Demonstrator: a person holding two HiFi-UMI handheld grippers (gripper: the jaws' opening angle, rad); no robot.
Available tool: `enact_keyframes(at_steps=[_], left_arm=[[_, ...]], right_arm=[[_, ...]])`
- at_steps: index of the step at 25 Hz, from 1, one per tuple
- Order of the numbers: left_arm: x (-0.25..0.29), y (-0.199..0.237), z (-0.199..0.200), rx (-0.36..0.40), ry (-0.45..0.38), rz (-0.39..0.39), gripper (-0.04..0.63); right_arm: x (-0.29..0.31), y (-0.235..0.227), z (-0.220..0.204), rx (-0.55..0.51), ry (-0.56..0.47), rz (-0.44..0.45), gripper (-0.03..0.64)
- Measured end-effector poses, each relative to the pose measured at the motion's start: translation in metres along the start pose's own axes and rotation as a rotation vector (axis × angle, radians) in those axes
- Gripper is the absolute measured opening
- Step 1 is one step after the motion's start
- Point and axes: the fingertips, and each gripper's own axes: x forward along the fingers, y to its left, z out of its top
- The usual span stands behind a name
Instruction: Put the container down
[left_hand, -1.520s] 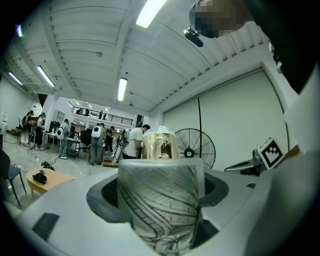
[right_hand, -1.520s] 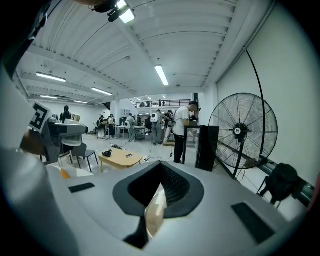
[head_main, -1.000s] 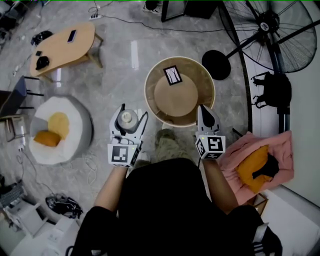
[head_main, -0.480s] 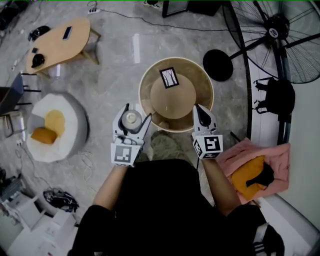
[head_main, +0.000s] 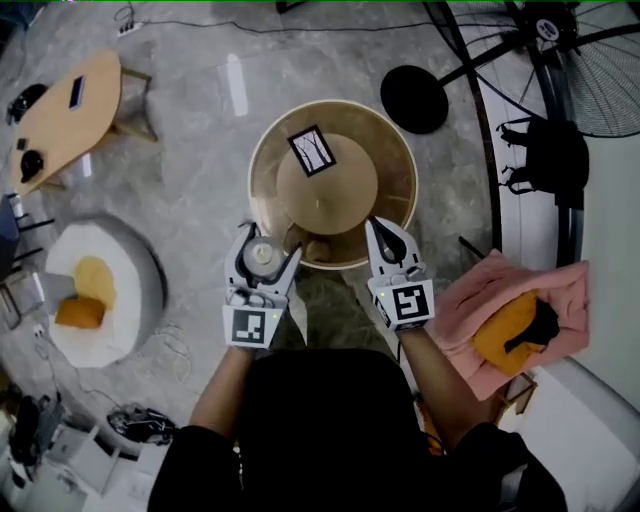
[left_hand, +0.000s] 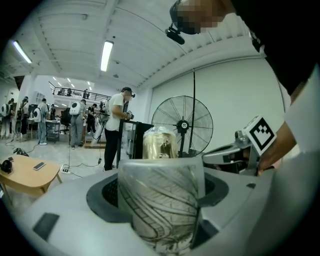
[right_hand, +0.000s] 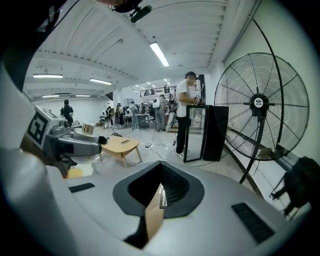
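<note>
Standing upright, the container (left_hand: 162, 200) is clamped by the left hand-held gripper (head_main: 266, 250).

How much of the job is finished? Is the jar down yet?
Done: nothing yet. In hand: the left gripper is shut on the container and holds it up in the air; in the head view it is by the near edge of the round wooden tub. The right gripper pinches a thin tan piece. Left to do: lower the container onto something, then open the jaws.
</note>
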Motion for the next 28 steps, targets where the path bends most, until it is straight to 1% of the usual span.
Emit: enact_keyframes(at_steps=[2,4,6,9,12,16,20,24,26,28], left_arm=[[0.017,0.011,-0.027,-0.006,0.018,-0.013,0.353],[0.030,0.032,-0.056,-0.032,0.047,-0.003,0.353],[0.044,0.055,-0.086,-0.033,0.079,-0.004,0.353],[0.074,0.080,-0.129,0.032,0.107,-0.045,0.353],[0.105,0.094,-0.169,0.090,0.111,-0.084,0.353],[0.133,0.104,-0.225,0.127,0.126,-0.155,0.353],[0.162,0.106,-0.276,0.143,0.133,-0.206,0.353],[0.186,0.094,-0.319,0.146,0.132,-0.224,0.353],[0.194,0.089,-0.338,0.136,0.148,-0.224,0.353],[0.201,0.084,-0.350,0.123,0.159,-0.216,0.353]], right_arm=[[0.011,0.000,-0.018,0.007,0.023,-0.020,0.020],[0.029,0.007,-0.040,0.021,0.056,-0.026,0.020],[0.049,0.017,-0.061,0.042,0.082,-0.030,0.020],[0.073,0.024,-0.093,0.076,0.113,-0.048,0.020],[0.093,0.026,-0.131,0.102,0.141,-0.055,0.020],[0.122,0.037,-0.182,0.125,0.183,-0.040,0.020],[0.153,0.034,-0.218,0.116,0.192,-0.038,0.020],[0.168,0.023,-0.248,0.148,0.199,-0.058,0.020],[0.172,0.025,-0.259,0.162,0.208,-0.047,0.020],[0.177,0.027,-0.266,0.154,0.215,-0.020,0.020]])
